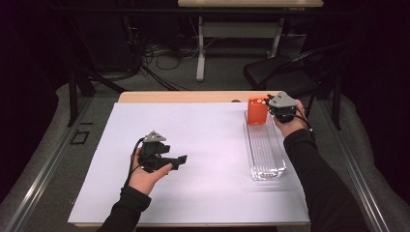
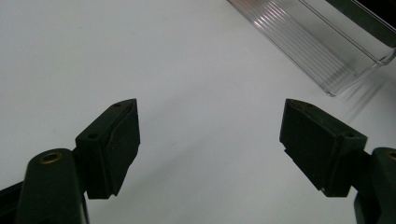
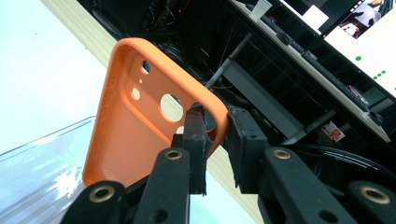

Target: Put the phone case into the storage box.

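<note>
The left gripper [image 1: 180,161] hovers over the white counter [image 1: 203,159] with fingers spread wide and empty, while farther off the right gripper [image 1: 269,103] has its fingers pinched on the edge of an orange phone case [image 1: 257,111] standing upright at the clear tray's [image 1: 266,150] far end.

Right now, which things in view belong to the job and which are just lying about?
In the job:
- orange phone case, held by the right gripper
- clear tray

Not in play:
- left gripper, open over the white sheet
- black chair beyond the table
</note>
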